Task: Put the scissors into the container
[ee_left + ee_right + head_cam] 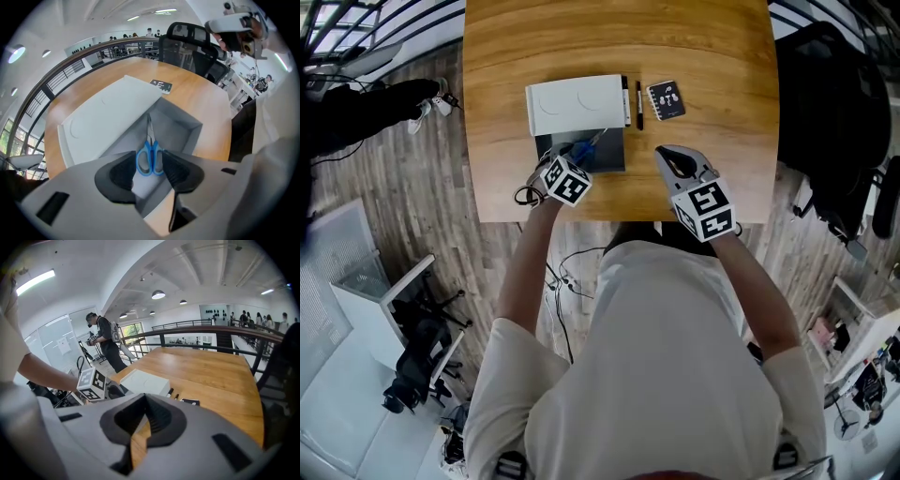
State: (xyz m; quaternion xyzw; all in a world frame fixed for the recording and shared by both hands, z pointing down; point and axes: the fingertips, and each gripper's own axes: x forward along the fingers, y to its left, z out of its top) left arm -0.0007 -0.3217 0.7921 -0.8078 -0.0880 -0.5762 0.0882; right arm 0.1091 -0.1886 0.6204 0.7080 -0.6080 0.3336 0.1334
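Blue-handled scissors [584, 147] lie inside the open grey container [614, 161], blades pointing to the far wall. In the left gripper view the scissors [150, 140] rest on the floor of the container [187, 125]. My left gripper [570, 159] hovers at the box's near edge. That same left gripper [150, 161] is open, its pads flanking the blue handles without pressing them. My right gripper [672, 156] is over bare wood to the right of the box. The right gripper [146, 401] is shut, with nothing in it.
The container's white lid [575, 103] stands open behind it. Two markers [632, 101] and a small black card [666, 100] lie to its right. The table's [712, 56] near edge runs just under both grippers. A black chair [834, 122] stands at the right.
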